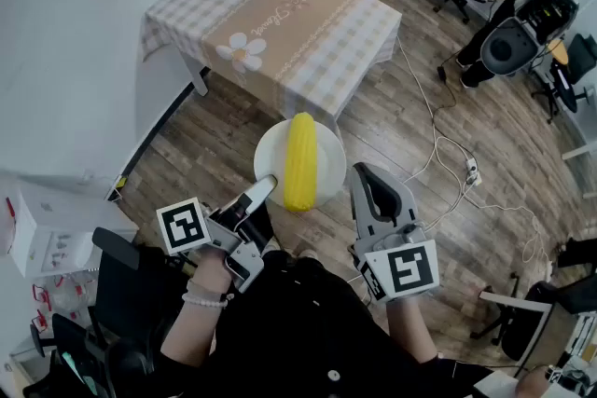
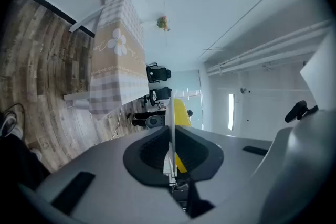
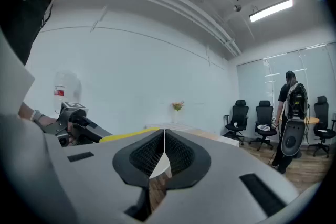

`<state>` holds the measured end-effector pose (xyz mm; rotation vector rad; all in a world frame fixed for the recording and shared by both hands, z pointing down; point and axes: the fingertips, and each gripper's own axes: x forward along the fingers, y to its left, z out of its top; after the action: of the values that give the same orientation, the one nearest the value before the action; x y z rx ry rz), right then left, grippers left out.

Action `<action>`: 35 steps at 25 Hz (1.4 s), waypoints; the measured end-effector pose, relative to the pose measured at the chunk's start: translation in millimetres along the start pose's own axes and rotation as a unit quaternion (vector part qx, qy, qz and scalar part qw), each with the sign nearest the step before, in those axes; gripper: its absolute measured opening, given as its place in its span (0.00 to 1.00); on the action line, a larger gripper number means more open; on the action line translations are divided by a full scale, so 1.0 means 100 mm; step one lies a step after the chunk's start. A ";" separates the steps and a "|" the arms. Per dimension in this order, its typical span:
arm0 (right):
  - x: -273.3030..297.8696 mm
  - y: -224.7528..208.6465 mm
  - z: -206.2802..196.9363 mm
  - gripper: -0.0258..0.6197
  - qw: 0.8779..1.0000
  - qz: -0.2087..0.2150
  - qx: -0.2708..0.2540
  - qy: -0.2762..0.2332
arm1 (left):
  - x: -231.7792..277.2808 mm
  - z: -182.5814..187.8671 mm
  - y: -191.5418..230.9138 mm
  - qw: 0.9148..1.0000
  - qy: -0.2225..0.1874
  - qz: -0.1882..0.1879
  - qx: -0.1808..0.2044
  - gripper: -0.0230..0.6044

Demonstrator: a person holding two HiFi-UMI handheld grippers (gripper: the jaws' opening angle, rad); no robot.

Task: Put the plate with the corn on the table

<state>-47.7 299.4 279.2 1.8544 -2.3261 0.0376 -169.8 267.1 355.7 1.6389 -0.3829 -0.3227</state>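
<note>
Plate (image 1: 330,165) with the corn (image 1: 300,161) on it hangs in the air over the wooden floor, on the near side of the table (image 1: 280,23) and well apart from it.

The left gripper (image 1: 264,189) is clenched on the near left part of the rim. The right gripper (image 1: 359,174) pinches the right rim in the same way. Each gripper view shows the thin white edge clamped between its pads, so both are grasping the plate.

The plate looks stiff and smooth, so it should carry without bending, but the rim is probably slippery under the pads, and it may break if it is dropped. The corn lies loose along the middle, its length running from near to far. Being round, it is likely to roll sideways if the plate tips left or right. Holds on 2 roughly opposite sides of the rim suit this load, and the plate needs to travel level.

By count there are 1 plate, 1 cob of corn, 1 table with a checked cloth, and 2 grippers.
</note>
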 end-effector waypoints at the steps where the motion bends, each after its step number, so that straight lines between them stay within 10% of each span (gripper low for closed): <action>1: 0.00 0.01 0.00 0.11 1.000 0.000 0.000 0.001 | 0.00 0.00 0.00 1.000 0.000 -0.001 0.000 0.09; 11: -0.01 0.01 -0.07 0.11 1.000 -0.005 0.008 0.011 | -0.01 -0.02 0.02 1.000 0.006 0.000 -0.003 0.09; 16: 0.00 -0.07 -0.22 0.11 0.994 -0.009 0.107 0.029 | 0.00 -0.01 0.04 1.000 0.008 -0.001 -0.002 0.09; 24: 0.02 -0.07 -0.51 0.21 0.942 0.021 0.332 0.052 | -0.02 0.03 0.00 1.000 0.004 -0.010 -0.001 0.09; 35: 0.19 0.22 -0.67 0.30 0.898 0.066 0.431 0.065 | 0.00 0.11 -0.01 1.000 0.017 -0.021 0.003 0.09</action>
<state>-65.7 294.3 349.6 1.8736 -2.5278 1.3607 -174.5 257.0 353.7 1.6572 -0.3248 -0.3242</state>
